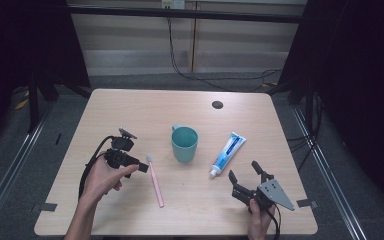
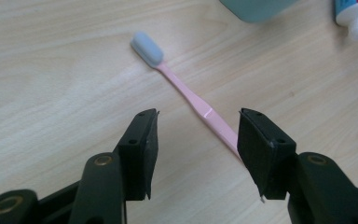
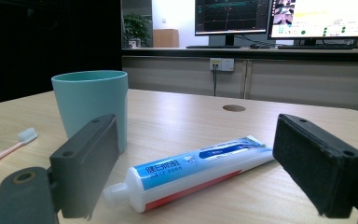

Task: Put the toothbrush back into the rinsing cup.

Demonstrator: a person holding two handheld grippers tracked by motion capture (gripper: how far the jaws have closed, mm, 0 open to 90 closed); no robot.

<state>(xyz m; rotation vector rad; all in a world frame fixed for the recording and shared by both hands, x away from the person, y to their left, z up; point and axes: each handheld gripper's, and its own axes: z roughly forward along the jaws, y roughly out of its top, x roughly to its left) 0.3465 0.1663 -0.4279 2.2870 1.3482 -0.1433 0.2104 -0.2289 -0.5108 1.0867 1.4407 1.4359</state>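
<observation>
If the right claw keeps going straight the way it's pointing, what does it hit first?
Most likely the toothpaste tube: it lies across the line between the open jaws of the right claw, cap end nearest. The teal cup stands off to the side, probably missed.

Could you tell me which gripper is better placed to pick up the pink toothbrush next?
Left. The left gripper is open, its jaws straddling the pink toothbrush handle. The right gripper faces the toothpaste tube, farther from the brush.
</observation>
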